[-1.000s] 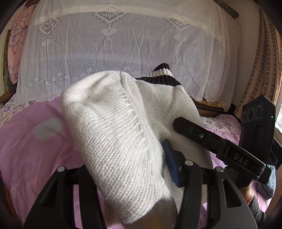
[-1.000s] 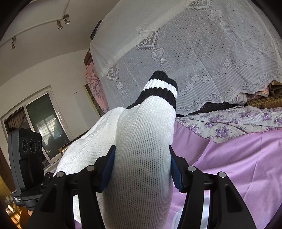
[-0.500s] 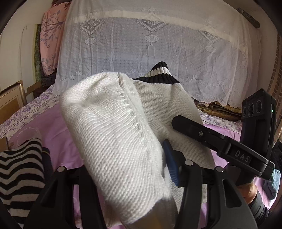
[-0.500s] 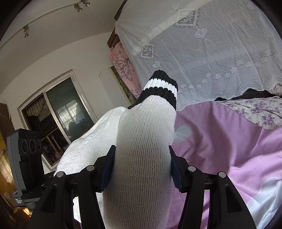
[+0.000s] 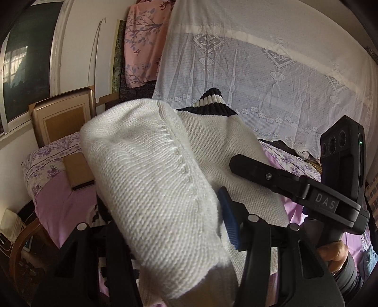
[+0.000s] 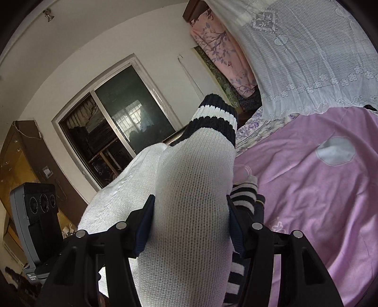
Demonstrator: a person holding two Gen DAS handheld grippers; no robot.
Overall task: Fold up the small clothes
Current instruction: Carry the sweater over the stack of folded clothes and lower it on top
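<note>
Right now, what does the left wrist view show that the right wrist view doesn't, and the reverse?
Only the left wrist view: the wooden headboard, a cardboard box on the bed, and the person's hand gripping the right gripper's handle.
Only the right wrist view: the ceiling spotlight and a wooden cabinet.
Both: the white sweater, clamped in each gripper's jaws, the pink bedsheet and the lace cover.

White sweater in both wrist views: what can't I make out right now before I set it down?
- Left wrist view: the white sweater covers the left gripper's left finger; only the blue pad on the right finger shows.
- Right wrist view: the sweater fills the right gripper and hides most of the striped garment lying on the pink bedspread.
- Both views: the sweater's lower part is cut off by the bottom edge.
</note>
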